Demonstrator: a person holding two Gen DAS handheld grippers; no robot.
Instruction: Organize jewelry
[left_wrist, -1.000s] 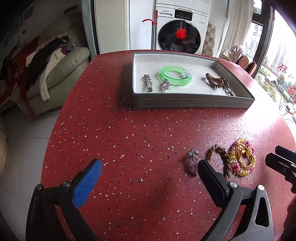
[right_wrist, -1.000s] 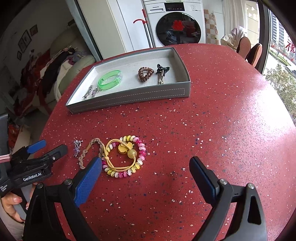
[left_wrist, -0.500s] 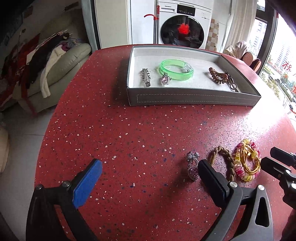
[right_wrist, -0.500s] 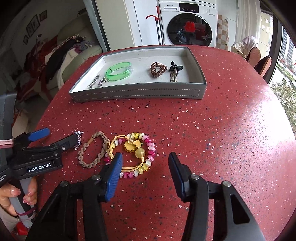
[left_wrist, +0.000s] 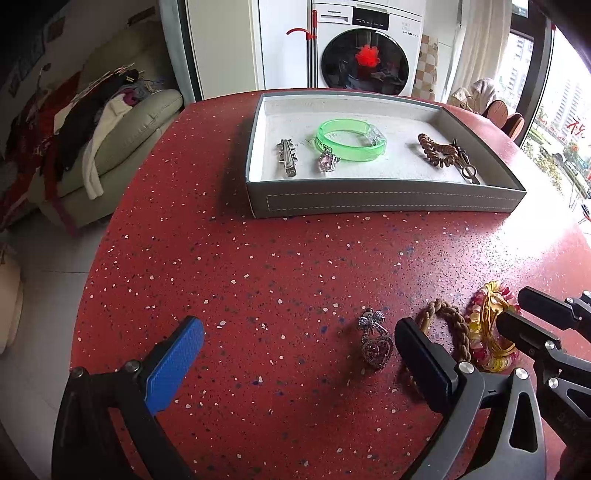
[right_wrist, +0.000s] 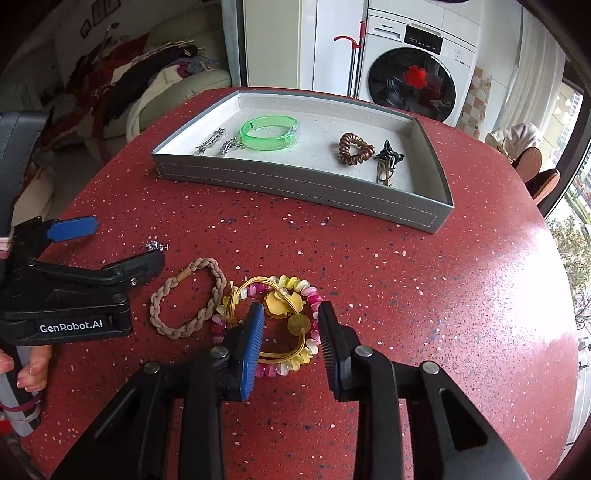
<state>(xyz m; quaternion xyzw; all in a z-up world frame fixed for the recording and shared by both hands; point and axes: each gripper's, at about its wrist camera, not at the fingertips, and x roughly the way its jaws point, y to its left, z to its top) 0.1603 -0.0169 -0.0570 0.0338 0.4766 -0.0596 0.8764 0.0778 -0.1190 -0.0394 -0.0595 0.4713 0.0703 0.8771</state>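
Note:
On the red speckled table lie a pink and yellow beaded bracelet (right_wrist: 312, 295) with a yellow elastic tie (right_wrist: 280, 304) on it, a braided tan band (right_wrist: 188, 299) and a sparkly brooch (left_wrist: 375, 341). My right gripper (right_wrist: 291, 332) stands over the bracelet. Its jaws are closing with the tie's flower and bead between them, and the pads do not visibly press. My left gripper (left_wrist: 299, 360) is open just left of the band (left_wrist: 450, 321), with the brooch inside its right finger. The bracelet (left_wrist: 487, 332) and the right gripper (left_wrist: 532, 321) show at the left wrist view's right edge.
A grey tray (left_wrist: 388, 201) at the table's far side holds a green bangle (left_wrist: 351, 144), a silver clip (left_wrist: 287, 158), a pendant (left_wrist: 327, 162), a brown coil tie (left_wrist: 437, 149) and a black clip (left_wrist: 465, 166). A sofa and a washing machine stand beyond the table.
The right gripper's jaws have narrowed from wide apart, and it has moved forward over the beaded bracelet while rolling. The left gripper has stayed about where it was.

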